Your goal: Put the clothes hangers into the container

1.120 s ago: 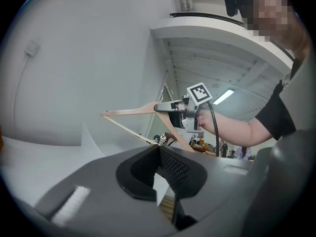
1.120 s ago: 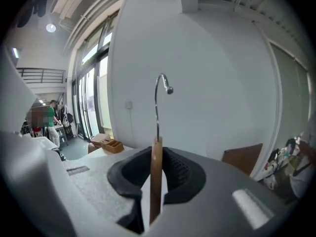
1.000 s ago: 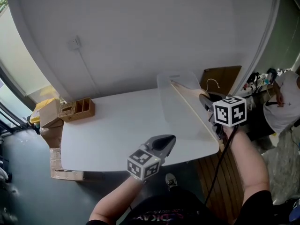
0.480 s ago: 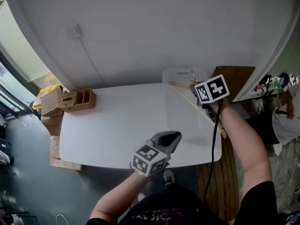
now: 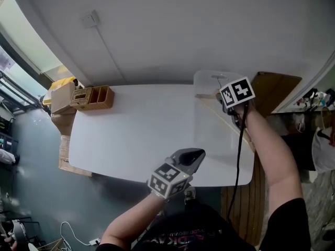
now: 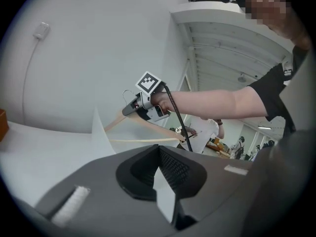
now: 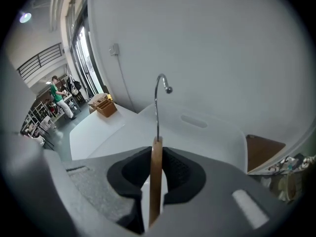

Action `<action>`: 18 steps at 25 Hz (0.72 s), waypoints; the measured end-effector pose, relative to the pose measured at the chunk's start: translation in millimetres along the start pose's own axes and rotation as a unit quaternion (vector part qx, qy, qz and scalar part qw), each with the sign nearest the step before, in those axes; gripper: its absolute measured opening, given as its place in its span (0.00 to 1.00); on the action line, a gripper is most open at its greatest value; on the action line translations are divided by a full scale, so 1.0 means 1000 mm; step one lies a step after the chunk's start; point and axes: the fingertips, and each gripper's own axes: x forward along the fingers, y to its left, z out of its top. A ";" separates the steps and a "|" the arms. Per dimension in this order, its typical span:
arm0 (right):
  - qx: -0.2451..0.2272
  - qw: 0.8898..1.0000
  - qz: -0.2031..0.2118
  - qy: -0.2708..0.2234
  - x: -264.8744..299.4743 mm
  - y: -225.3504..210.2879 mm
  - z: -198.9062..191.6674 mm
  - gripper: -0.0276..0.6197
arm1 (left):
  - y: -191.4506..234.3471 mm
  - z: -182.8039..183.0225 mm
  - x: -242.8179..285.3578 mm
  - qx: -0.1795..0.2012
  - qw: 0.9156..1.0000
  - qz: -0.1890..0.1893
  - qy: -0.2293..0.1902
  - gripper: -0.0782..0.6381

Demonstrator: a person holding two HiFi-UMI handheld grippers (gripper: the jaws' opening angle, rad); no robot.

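A wooden clothes hanger (image 5: 226, 123) with a metal hook (image 7: 159, 95) lies slanted across the clear plastic container (image 5: 208, 120) at the right end of the white table (image 5: 136, 135). My right gripper (image 5: 230, 105) is shut on the hanger's neck (image 7: 157, 154), just below the hook, and points down into the container (image 7: 217, 137). In the left gripper view the hanger (image 6: 148, 140) and the right gripper (image 6: 129, 108) show beyond the container's wall (image 6: 101, 137). My left gripper (image 5: 191, 155) hovers at the table's near edge, jaws shut (image 6: 160, 174) on nothing.
A wicker organiser (image 5: 93, 97) stands at the table's far left corner, with cardboard boxes (image 5: 62, 95) beside it. A wall socket with a cable (image 5: 91, 19) is on the white wall. Wooden flooring (image 5: 277, 90) lies right of the table. People stand in the background.
My right gripper has carried the hanger away from me and downward over the container, and tilted further down. My left gripper has drifted a little forward and lower.
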 end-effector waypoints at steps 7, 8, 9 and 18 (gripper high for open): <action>-0.001 1.000 0.006 0.006 0.027 -0.018 0.008 0.13 | 0.016 -0.006 0.007 -0.019 1.000 0.017 0.000 0.12; -0.001 1.000 0.006 0.007 0.028 -0.022 0.010 0.13 | 0.018 -0.006 0.008 -0.021 1.000 0.019 -0.001 0.12; 0.000 1.000 0.009 0.008 0.028 -0.024 0.010 0.13 | 0.020 -0.006 0.008 -0.023 1.000 0.021 -0.002 0.12; 0.048 0.998 0.040 -0.003 0.029 -0.041 0.004 0.14 | 0.019 0.002 0.024 -0.025 1.000 0.013 -0.006 0.12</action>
